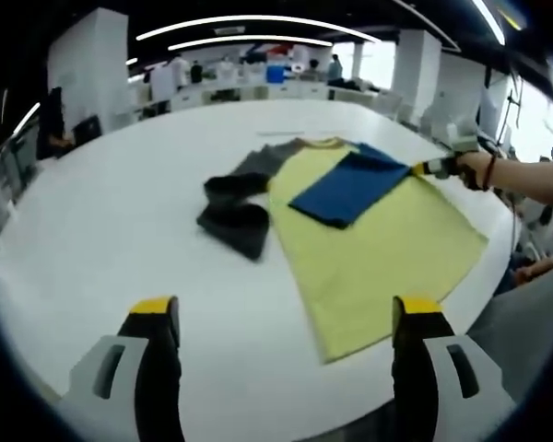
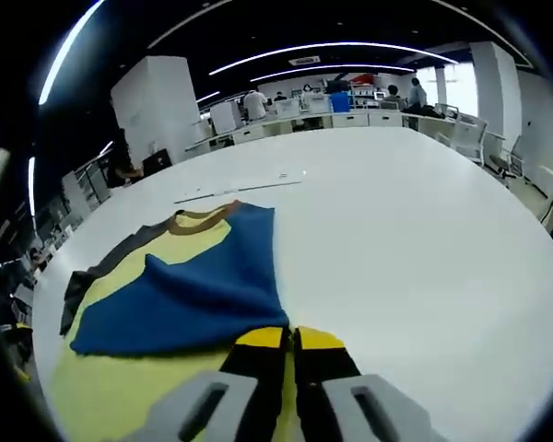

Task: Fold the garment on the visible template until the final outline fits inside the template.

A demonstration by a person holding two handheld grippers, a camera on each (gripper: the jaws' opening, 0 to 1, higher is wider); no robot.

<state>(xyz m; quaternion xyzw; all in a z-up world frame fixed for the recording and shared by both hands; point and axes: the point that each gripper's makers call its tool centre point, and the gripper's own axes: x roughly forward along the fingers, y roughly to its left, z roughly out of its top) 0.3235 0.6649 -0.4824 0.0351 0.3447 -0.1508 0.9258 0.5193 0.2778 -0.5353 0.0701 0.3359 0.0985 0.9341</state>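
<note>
A yellow shirt (image 1: 378,244) lies flat on the white table (image 1: 120,230), collar toward the far side. Its blue sleeve (image 1: 350,184) is folded in over the yellow body. Its dark grey sleeve (image 1: 235,216) lies bunched to the left. My left gripper (image 1: 286,313) hovers open over bare table, near the shirt's hem corner. My right gripper (image 1: 433,168), held by a hand (image 1: 479,168), meets the blue sleeve's outer corner. In the right gripper view its jaws (image 2: 291,339) are shut where the blue sleeve (image 2: 194,295) ends over the yellow shirt (image 2: 120,387). The collar (image 2: 198,217) lies beyond.
A thin pale strip (image 2: 240,189) lies on the table past the collar. The table edge (image 1: 498,235) runs close to the shirt's right side, with a person's lap (image 1: 525,322) beside it. Desks and people (image 2: 332,97) stand far behind.
</note>
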